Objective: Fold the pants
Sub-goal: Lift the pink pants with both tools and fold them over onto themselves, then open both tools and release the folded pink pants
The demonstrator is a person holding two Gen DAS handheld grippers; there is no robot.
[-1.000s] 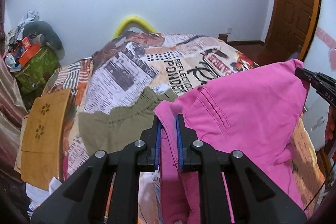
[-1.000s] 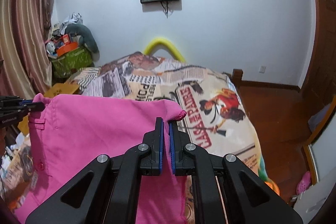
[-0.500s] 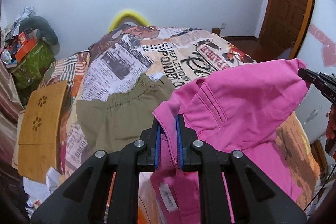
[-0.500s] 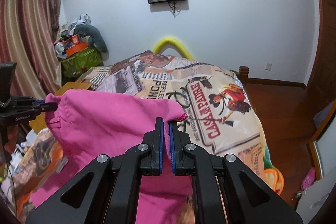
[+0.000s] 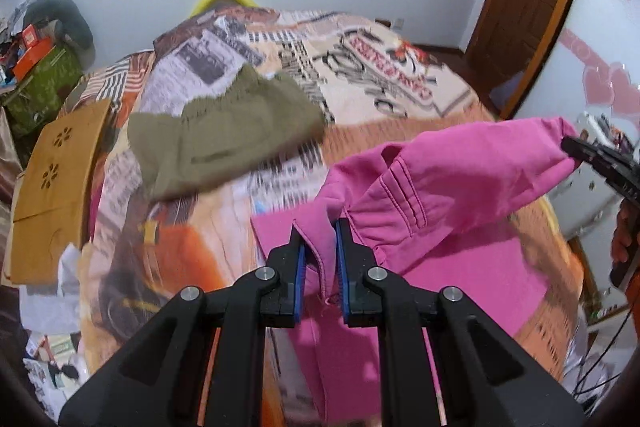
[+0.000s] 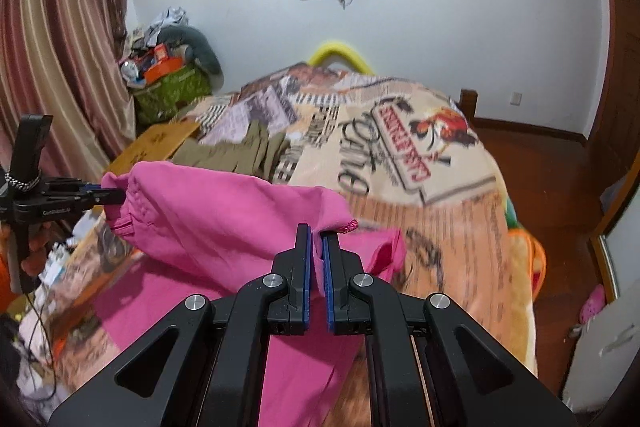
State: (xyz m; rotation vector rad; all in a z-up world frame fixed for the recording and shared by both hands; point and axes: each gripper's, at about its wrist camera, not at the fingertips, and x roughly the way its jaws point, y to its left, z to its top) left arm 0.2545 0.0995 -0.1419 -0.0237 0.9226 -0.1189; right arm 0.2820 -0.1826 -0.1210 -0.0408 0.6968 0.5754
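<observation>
- Pants (image 5: 452, 183), pink: waistband lifted over near end of bed (image 5: 400, 75), legs lying on the bedspread.
- left gripper (image 5: 320, 259) clamped on one waistband corner.
- right gripper (image 6: 315, 259) clamped on the other.
- olive garment (image 5: 224, 135) lies far-left.

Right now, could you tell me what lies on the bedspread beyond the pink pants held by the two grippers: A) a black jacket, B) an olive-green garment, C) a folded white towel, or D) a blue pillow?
B: an olive-green garment lies spread on the printed bedspread, beyond the pink pants that the left gripper and right gripper both clamp.
</observation>
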